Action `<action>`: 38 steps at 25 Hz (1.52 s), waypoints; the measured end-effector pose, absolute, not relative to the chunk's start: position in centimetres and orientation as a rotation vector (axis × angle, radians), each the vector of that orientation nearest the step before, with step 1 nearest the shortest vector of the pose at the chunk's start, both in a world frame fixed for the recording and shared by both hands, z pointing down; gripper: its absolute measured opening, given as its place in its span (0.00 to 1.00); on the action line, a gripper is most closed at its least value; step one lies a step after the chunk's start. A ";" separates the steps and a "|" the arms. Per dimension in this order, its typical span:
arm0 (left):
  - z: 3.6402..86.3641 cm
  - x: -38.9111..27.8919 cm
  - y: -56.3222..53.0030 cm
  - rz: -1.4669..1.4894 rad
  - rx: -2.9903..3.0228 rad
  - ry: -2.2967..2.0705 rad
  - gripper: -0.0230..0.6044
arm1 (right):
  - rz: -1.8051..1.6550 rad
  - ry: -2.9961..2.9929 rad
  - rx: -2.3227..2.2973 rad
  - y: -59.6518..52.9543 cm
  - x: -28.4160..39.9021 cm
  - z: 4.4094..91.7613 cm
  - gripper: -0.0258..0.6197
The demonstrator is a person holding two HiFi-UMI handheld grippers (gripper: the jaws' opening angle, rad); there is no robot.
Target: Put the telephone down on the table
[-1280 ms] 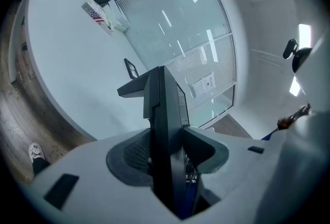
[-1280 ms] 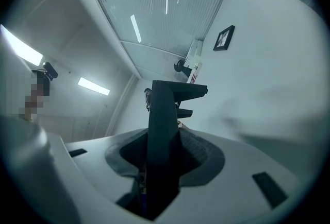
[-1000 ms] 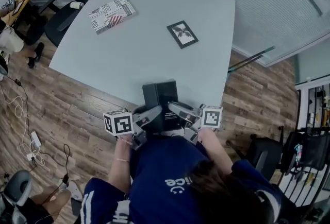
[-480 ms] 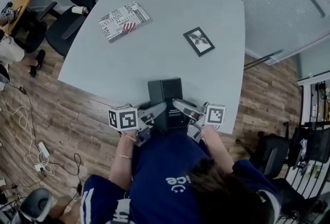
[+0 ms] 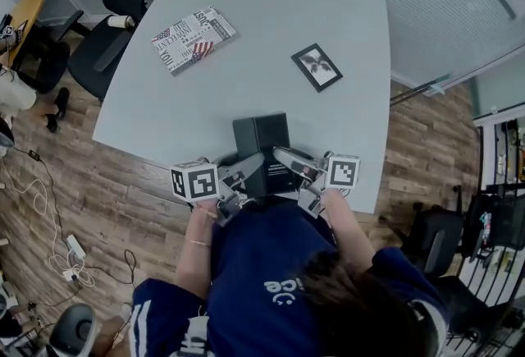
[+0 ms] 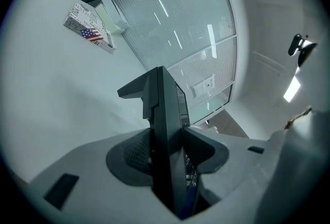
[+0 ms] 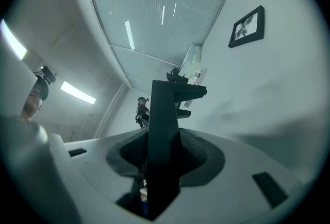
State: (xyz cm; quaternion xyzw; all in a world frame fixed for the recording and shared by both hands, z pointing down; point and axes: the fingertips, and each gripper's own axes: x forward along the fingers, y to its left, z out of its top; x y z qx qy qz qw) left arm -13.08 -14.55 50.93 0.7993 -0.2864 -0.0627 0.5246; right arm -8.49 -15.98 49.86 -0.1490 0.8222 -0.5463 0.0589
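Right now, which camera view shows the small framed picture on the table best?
The head view: the framed picture lies whole and unblocked on the table, seen from above. The right gripper view shows it smaller and slanted. The left gripper view misses it.

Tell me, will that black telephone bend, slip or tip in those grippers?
Probably stiff: the telephone looks straight and boxy, pinched at two sides by the left gripper and right gripper. Likely bulky or weighty, since both hold it. Its smooth shell might slip, though textured fingers should help.
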 end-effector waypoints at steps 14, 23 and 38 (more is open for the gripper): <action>49.1 -14.3 -20.7 -0.187 1.927 -0.715 0.34 | -1.620 2.564 -0.461 -22.3 -9.7 48.0 0.31; 48.1 -14.9 -23.5 -0.184 1.947 -0.736 0.34 | -1.565 2.603 -0.450 -25.2 -10.5 46.8 0.32; 50.3 -15.0 -28.8 -0.166 1.884 -0.765 0.34 | -1.663 2.535 -0.448 -30.3 -10.7 49.6 0.32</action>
